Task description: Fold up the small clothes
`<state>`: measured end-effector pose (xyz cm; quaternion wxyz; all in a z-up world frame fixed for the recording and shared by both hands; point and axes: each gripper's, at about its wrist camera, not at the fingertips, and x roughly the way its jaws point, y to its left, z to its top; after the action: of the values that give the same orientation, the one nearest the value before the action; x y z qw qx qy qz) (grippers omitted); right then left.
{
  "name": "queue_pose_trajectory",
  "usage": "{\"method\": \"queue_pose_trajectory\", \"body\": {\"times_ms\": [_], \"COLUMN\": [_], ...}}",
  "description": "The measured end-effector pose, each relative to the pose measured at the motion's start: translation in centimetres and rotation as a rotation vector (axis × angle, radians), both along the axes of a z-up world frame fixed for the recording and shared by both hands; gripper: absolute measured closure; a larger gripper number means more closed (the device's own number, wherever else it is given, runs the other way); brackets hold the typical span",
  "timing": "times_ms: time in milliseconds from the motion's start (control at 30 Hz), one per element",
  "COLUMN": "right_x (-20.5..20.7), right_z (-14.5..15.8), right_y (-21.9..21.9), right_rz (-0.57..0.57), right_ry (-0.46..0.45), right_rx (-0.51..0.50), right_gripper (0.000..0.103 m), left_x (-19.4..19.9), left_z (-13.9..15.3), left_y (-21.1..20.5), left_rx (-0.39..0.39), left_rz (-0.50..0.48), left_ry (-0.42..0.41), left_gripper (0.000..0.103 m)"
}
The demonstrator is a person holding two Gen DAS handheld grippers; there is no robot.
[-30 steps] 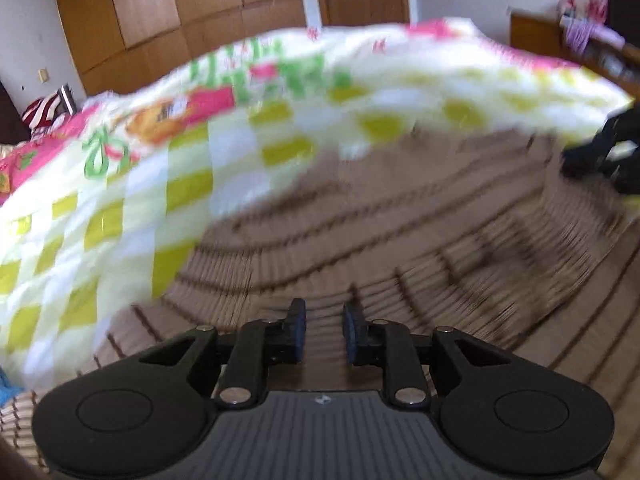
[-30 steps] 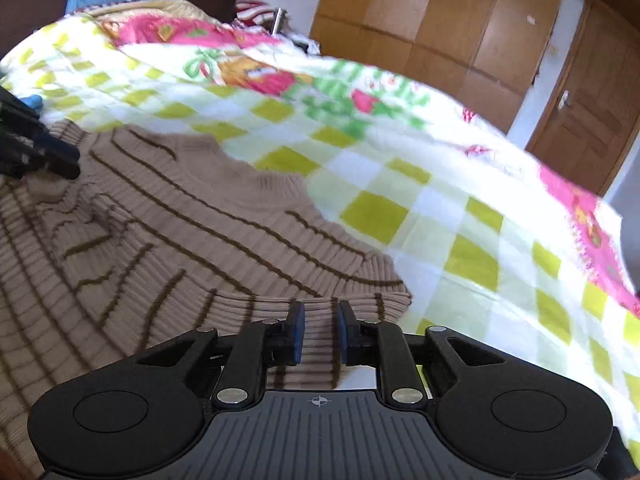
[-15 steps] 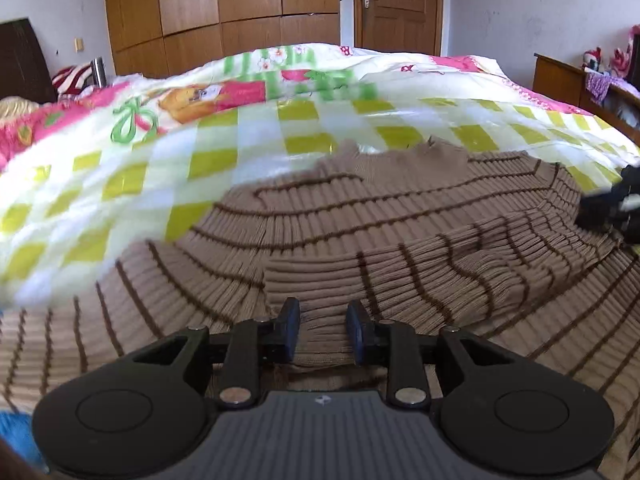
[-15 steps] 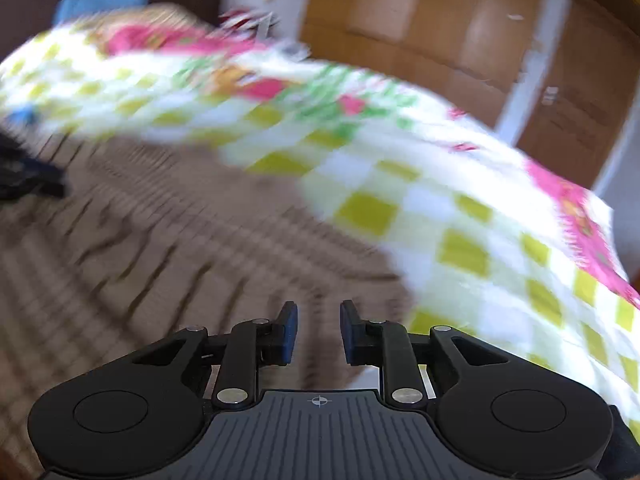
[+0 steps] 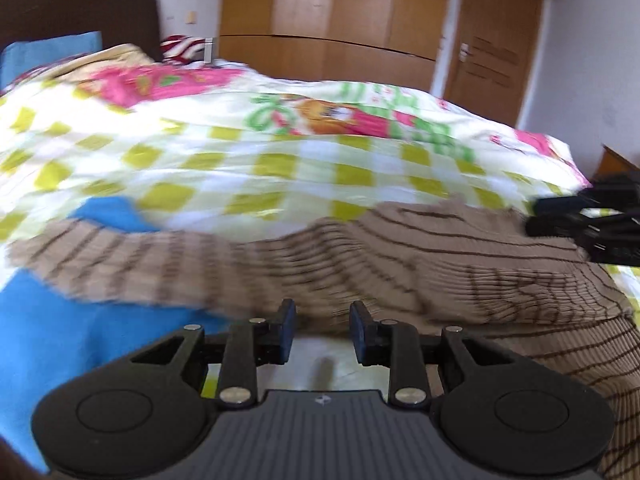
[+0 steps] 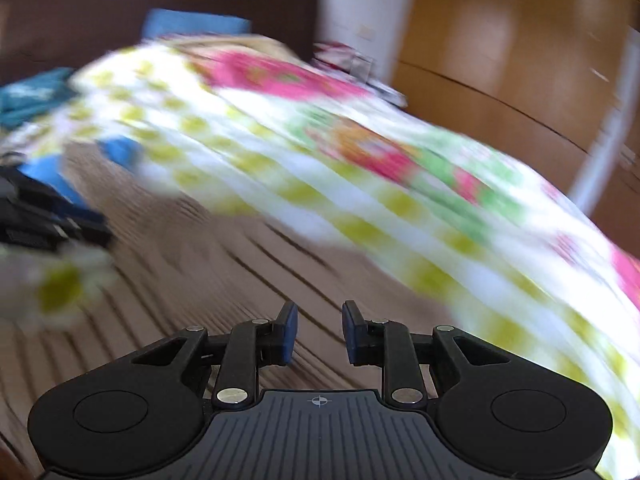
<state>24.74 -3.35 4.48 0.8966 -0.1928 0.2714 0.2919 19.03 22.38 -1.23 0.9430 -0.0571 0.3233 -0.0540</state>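
Note:
A brown knit sweater [image 5: 460, 264] with dark stripes lies spread on the checked quilt [image 5: 240, 160], one sleeve reaching left over a blue garment [image 5: 44, 340]. My left gripper [image 5: 323, 330] hovers at the sweater's near edge, open, with only quilt showing in the gap. In the right wrist view the picture is blurred; the sweater [image 6: 208, 288] fills the lower left. My right gripper [image 6: 319, 330] is over it, its jaws opening with no cloth pinched between them. Each gripper shows in the other's view: the right gripper [image 5: 588, 220] at the right edge, the left gripper [image 6: 36, 216] at the left edge.
The bed runs back to a dark headboard [image 5: 80, 8] with a blue pillow [image 5: 48, 54]. Wooden wardrobes [image 5: 340, 20] and a door [image 5: 492, 48] stand behind. A teal cloth [image 6: 32, 96] lies at the far left of the bed.
Both views have swung towards the headboard. The left gripper has come back from over the sweater to its near edge, with the blue garment now in sight. Both pairs of jaws stand wider.

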Motion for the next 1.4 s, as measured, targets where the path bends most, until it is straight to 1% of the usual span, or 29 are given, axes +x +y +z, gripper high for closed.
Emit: {"method": "queue_pose_trajectory", "body": {"times_ms": [67, 133, 233, 300, 333, 400, 467, 533, 633, 700, 733, 767, 800, 867, 967, 1033, 1167, 1267, 1333, 1400], "right_x": [0.7, 1.5, 2.1, 1.8, 1.3, 0.9, 0.6, 0.5, 1.0, 1.3, 1.2, 1.1, 1.1, 1.6, 2.6, 3.2, 4.1, 3.6, 2.5, 1.3], "right_z": [0.1, 0.1, 0.2, 0.1, -0.1, -0.6, -1.1, -2.2, -4.3, -5.1, -5.1, -4.8, -4.4, -2.7, 1.1, 3.7, 7.7, 9.0, 8.9, 7.9], "right_y": [5.2, 10.6, 17.8, 22.1, 23.9, 27.5, 30.4, 33.6, 36.5, 37.1, 37.4, 37.3, 37.2, 35.7, 30.6, 25.6, 13.2, 4.3, -1.1, -5.8], "right_rz": [0.104, 0.184, 0.298, 0.368, 0.408, 0.456, 0.478, 0.466, 0.41, 0.396, 0.394, 0.393, 0.377, 0.351, 0.279, 0.198, -0.013, -0.176, -0.272, -0.363], "right_ry": [0.02, 0.041, 0.098, 0.093, 0.084, 0.093, 0.121, 0.095, 0.078, 0.067, 0.053, 0.048, 0.053, 0.077, 0.105, 0.106, 0.114, 0.096, 0.087, 0.084], "right_rx": [0.032, 0.041, 0.066, 0.056, 0.044, 0.028, 0.036, -0.001, -0.069, -0.076, -0.083, -0.086, -0.078, -0.016, 0.126, 0.217, 0.37, 0.439, 0.483, 0.517], "right_gripper": [0.079, 0.079, 0.078, 0.078, 0.077, 0.07, 0.07, 0.07, 0.069, 0.07, 0.072, 0.082, 0.096, 0.097, 0.098, 0.098, 0.098, 0.098, 0.098, 0.098], "left_x": [-1.0, -2.2, -3.9, -4.5, -4.8, -5.3, -5.7, -6.0, -6.2, -6.2, -6.3, -6.3, -6.3, -6.2, -6.1, -5.7, -3.6, -1.6, -0.4, 0.3], "left_z": [-0.1, -0.1, -0.3, -0.5, -0.6, -1.0, -1.4, -1.7, -1.7, -1.6, -1.5, -1.5, -1.3, -0.9, 0.2, 0.8, 2.2, 3.0, 3.2, 3.2], "left_y": [1.7, 3.2, 4.9, 5.8, 6.2, 7.1, 7.9, 8.7, 9.2, 9.2, 9.1, 9.1, 9.1, 9.0, 8.1, 7.3, 4.5, 1.1, -1.4, -4.5], "left_rx": [-0.017, -0.027, -0.044, -0.051, -0.055, -0.068, -0.076, -0.096, -0.122, -0.117, -0.12, -0.125, -0.129, -0.13, -0.126, -0.134, -0.139, -0.14, -0.128, -0.109], "left_rz": [0.018, 0.038, 0.054, 0.062, 0.063, 0.071, 0.08, 0.091, 0.099, 0.105, 0.106, 0.108, 0.109, 0.108, 0.091, 0.063, -0.016, -0.091, -0.145, -0.202], "left_ry": [0.003, -0.002, -0.016, -0.024, -0.025, -0.024, -0.02, -0.016, -0.024, -0.031, -0.034, -0.034, -0.034, -0.044, -0.078, -0.101, -0.14, -0.156, -0.159, -0.151], "left_gripper": [0.059, 0.059, 0.058, 0.057, 0.057, 0.057, 0.057, 0.057, 0.057, 0.057, 0.057, 0.057, 0.057, 0.057, 0.056, 0.054, 0.053, 0.053, 0.053, 0.053]}}
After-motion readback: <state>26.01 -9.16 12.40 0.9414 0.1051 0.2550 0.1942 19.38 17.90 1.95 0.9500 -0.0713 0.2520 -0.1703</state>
